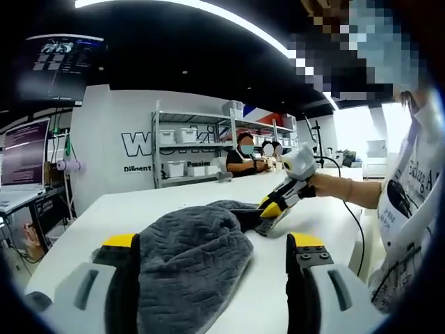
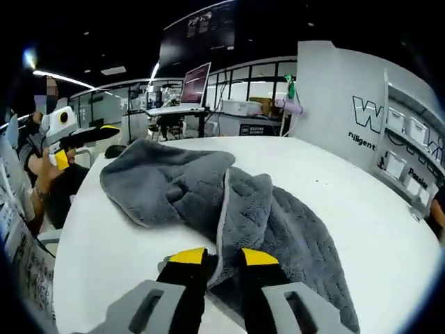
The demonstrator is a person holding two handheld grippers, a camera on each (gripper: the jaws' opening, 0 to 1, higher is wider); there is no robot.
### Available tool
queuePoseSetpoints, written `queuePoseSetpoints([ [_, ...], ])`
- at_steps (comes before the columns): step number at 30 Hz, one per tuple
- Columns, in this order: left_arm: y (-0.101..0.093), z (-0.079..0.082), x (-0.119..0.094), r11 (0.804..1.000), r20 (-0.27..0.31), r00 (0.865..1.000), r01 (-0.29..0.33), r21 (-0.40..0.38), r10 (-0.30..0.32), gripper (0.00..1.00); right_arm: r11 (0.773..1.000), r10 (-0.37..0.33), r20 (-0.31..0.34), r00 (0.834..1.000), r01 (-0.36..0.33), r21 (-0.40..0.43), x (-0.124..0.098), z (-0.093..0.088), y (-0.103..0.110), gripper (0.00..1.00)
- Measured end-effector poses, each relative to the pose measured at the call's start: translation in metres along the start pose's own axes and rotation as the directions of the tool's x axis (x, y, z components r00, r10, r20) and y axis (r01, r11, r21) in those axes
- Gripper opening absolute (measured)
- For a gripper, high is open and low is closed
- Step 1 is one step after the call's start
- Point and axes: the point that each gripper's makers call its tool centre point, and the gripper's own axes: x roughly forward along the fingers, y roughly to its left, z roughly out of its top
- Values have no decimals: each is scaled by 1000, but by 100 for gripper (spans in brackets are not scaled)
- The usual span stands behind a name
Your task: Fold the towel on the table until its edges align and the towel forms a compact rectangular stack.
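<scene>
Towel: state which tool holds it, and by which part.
The right tool pinches the towel at its near edge, by the pale hem. The left tool is open, straddling the towel's other end without gripping it.

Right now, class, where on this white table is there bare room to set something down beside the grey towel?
Bare tabletop lies between the grey towel and the white partition wall, and a narrower strip runs along the towel's other side to the table edge. It is crowded at the towel's near end, where the right gripper pinches the towel's edge, and at the far end, near the left gripper.
</scene>
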Motion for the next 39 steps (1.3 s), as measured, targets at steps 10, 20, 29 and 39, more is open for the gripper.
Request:
queuePoseSetpoints([
  [10,1,1,-5,1000,3,1000,-15,-9,15,90,966,-120,70,990,132,-221,-25,37,-19,5],
  [20,11,12,-17,999,22,999,-38,0,38,89,897,-246,165,955,289,-334,-65,91,-57,4],
  [29,8,8,-16,999,12,999,-33,-2,33,88,843,-297,171,939,342,-414,-67,97,-69,3],
  [39,5,3,-16,1000,-3,1000,-22,-12,22,87,786,-401,175,899,436,-439,-76,101,-106,3],
])
